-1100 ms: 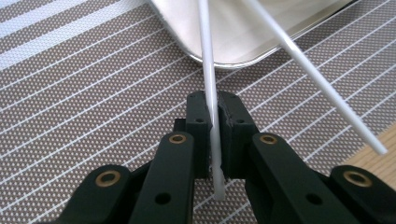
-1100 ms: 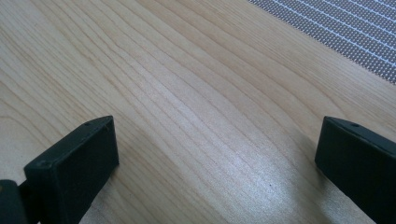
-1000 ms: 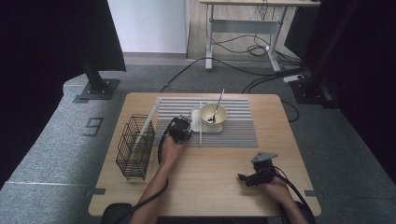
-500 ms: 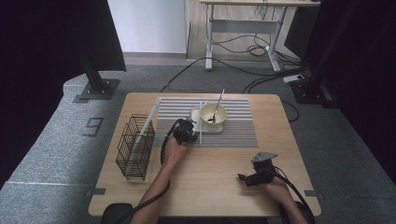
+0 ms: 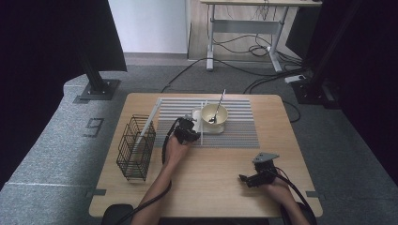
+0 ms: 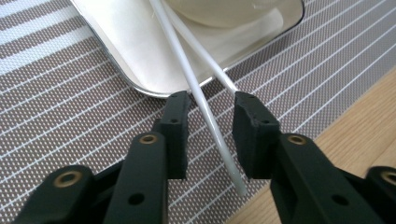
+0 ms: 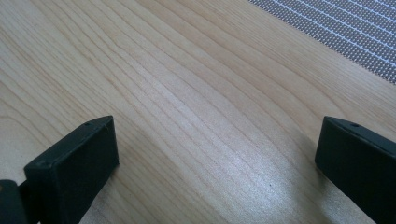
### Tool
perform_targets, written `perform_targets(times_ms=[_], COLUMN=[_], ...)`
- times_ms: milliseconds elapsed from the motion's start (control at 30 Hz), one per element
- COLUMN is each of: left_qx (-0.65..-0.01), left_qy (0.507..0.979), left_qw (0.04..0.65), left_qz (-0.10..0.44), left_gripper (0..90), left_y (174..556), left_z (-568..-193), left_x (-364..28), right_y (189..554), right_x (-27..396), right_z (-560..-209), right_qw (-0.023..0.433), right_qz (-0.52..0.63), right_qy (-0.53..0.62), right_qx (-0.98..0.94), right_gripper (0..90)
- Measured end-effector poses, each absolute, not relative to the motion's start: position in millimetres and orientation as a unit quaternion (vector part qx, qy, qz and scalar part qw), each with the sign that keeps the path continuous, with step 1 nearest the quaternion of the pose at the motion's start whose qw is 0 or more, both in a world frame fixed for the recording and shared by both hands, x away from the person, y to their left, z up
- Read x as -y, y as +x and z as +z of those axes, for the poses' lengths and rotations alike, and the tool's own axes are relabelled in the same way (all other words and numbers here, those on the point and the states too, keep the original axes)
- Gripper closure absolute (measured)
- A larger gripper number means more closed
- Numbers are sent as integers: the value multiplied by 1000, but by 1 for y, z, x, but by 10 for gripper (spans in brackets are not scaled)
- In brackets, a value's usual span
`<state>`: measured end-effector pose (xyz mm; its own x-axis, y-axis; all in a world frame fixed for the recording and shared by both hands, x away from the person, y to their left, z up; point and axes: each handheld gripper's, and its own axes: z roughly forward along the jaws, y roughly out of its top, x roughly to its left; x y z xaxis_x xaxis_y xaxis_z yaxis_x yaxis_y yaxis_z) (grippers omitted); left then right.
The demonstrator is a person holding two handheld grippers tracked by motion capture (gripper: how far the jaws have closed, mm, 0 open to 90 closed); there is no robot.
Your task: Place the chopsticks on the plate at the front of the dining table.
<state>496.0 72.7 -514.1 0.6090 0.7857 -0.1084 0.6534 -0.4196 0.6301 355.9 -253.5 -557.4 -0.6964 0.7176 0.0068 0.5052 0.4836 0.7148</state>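
Your left gripper (image 6: 210, 140) has just been opening; the chopsticks (image 6: 212, 126) lie loose between its jaws, running toward 11 o'clock onto the tray (image 6: 140, 56). Right gripper (image 7: 215, 154) stands spread.

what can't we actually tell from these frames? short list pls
- Left gripper, high view: too small to read the jaws; the left gripper view shows them apart around a white chopstick, pads not pressing, having just been opening.
- Bowl, left gripper view: cut off by the top edge.
- Spoon bowl contents, high view: too small.
- Wire basket interior, high view: mesh and the white stick obscure it.
- Right gripper: open above bare table.
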Motion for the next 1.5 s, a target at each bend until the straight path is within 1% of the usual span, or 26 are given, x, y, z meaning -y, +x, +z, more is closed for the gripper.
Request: perform_targets(times_ms=[233, 300, 533, 633, 900, 1133, 1333, 1500], left_qx=[-435, -435, -430, -426, -415, -414, -409, -407], left_qy=[827, 826, 832, 837, 848, 849, 852, 853], left_qw=[343, 345, 336, 327, 312, 311, 306, 305], left_qz=[96, 94, 95, 98, 105, 109, 116, 117], left_gripper=[557, 516, 502, 512, 606, 612, 655, 653], left_y=[496, 496, 496, 495, 493, 492, 491, 492], left_z=[-512, -512, -515, -517, -517, -518, -517, -517], left_x=[-70, -68, -60, -56, -45, -44, -45, -46], right_y=[356, 356, 356, 356, 356, 356, 356, 356], right_x=[254, 254, 254, 254, 254, 254, 254, 254], right_z=[-557, -557, -557, -557, -557, -557, -557, -557], right_qw=[148, 148, 148, 148, 148, 148, 148, 148], right_qz=[358, 358, 358, 358, 358, 358, 358, 358], right_qy=[360, 360, 360, 360, 360, 360, 360, 360], right_qx=[-849, -849, -849, -849, -849, -849, -849, -849], right_gripper=[0, 0, 0, 0, 0, 0, 0, 0])
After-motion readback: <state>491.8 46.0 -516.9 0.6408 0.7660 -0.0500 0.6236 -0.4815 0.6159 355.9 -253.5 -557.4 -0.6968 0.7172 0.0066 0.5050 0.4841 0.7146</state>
